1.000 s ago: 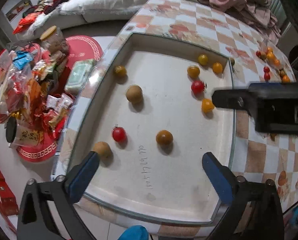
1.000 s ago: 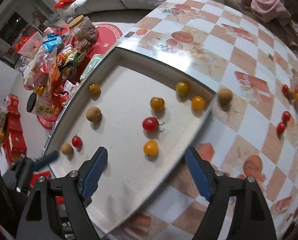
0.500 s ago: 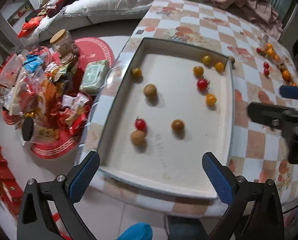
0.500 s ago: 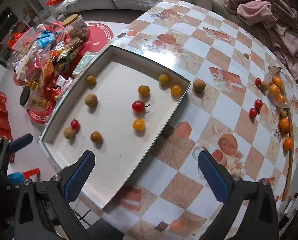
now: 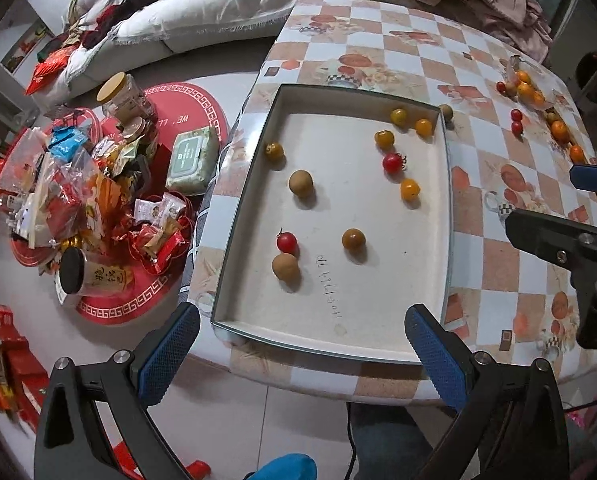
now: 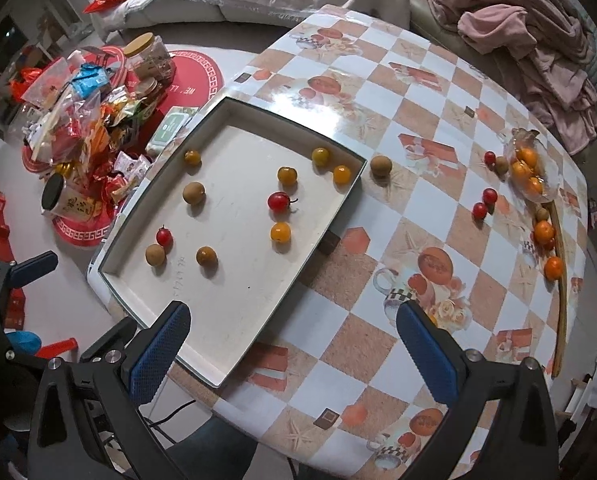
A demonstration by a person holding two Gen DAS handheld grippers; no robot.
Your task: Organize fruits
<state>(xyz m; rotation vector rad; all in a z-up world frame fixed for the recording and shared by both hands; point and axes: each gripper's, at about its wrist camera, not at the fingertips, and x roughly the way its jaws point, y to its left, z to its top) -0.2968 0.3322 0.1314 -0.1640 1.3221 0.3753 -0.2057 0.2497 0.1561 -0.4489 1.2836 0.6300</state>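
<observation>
I see both my left tool (image 5: 302,344) and right tool (image 6: 292,334) spread wide, empty, near the shallow white rectangular tray (image 6: 234,364) holding small round fruits (image 6: 280,232); only the right view shows the long wooden tray (image 6: 560,280) beyond it on the checkered bench (image 6: 378,364).

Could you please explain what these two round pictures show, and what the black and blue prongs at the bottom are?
No robot here: a person holds a pair of tongs in each hand, and a wide-angle camera on each looks along its fingers. One picture is from the left tongs, the other from the right tongs. Both are wide open and hold nothing. They hang over a checkered table carrying a white tray. In the tray lie small fruits: two red tomatoes, several orange and yellow ones, and brown round ones. One brown fruit sits just outside the tray; more fruit lies along the far table edge. Snack packets cover the floor.
</observation>
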